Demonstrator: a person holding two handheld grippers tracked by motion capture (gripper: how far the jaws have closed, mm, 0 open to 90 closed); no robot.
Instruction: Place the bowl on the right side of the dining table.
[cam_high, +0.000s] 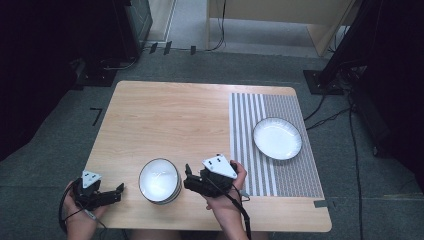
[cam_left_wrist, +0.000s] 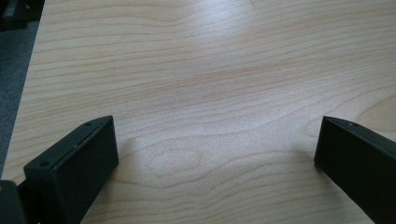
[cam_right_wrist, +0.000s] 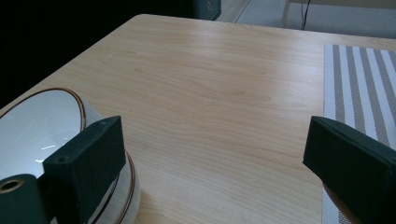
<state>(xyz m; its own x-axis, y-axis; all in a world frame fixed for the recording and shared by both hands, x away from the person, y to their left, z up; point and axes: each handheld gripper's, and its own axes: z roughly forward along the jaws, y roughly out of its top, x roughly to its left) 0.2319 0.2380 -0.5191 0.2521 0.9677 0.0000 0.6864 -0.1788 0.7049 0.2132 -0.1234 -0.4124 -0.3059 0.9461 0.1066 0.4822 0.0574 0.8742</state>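
Two grippers, left (cam_high: 119, 190) and right (cam_high: 188, 176), flank the bowls (cam_high: 159, 180), jaws wide apart and empty; nothing lifted yet, plate (cam_high: 277, 138) waits on the mat (cam_high: 287, 175).

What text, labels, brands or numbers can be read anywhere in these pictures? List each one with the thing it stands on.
None: no readable text, label, brand or number.
The bowl, the plate, the striped placemat and the table bear no writing.
The grey plates on the left gripper and the right gripper show small dark dots, no characters.
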